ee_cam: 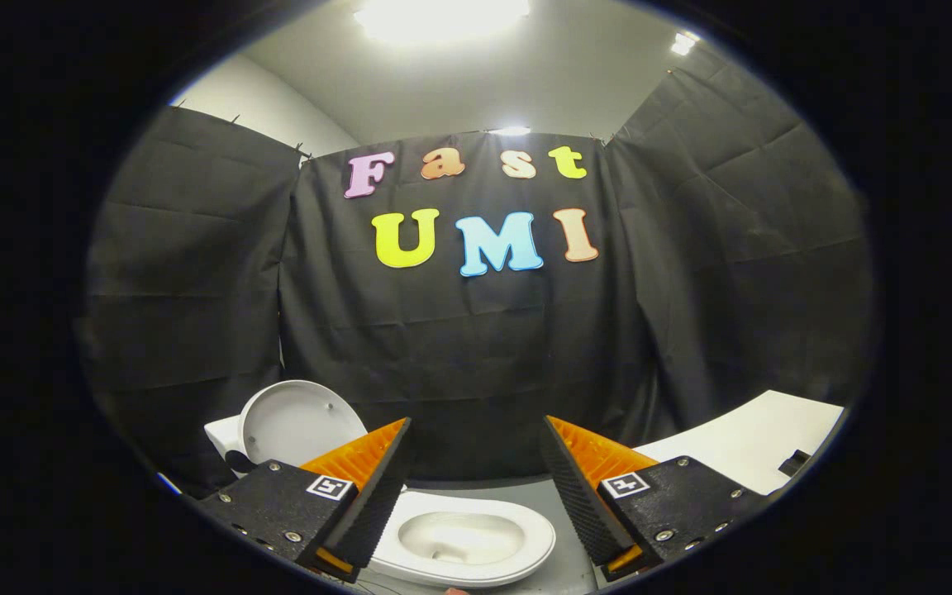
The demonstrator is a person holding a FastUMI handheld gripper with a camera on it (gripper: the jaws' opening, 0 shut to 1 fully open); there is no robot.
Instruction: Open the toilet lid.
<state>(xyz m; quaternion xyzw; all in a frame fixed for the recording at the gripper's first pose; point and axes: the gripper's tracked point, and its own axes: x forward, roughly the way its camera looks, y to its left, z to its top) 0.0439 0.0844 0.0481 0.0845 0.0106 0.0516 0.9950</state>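
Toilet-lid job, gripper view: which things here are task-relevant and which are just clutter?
Belongs to the job:
- toilet lid, already raised upright behind the left finger
- toilet seat and bowl, exposed between the fingers
- hand-held gripper, open, holding nothing

Just lying about:
- white table beyond the right finger
- small dark object on that table

There is one camera, and it rides on the tongs [476,434]. It looks forward along the two fingers [377,487], which stand wide apart with nothing between them. It sits low and faces the black cloth wall [459,347] on the far side, tipped up enough to catch the ceiling lights [439,15]. The toilet bowl [464,537] is very near, just ahead of the fingers and a bit below. Its lid [298,421] stands up at the near left. A white worktop [761,442], I think, is at the right.
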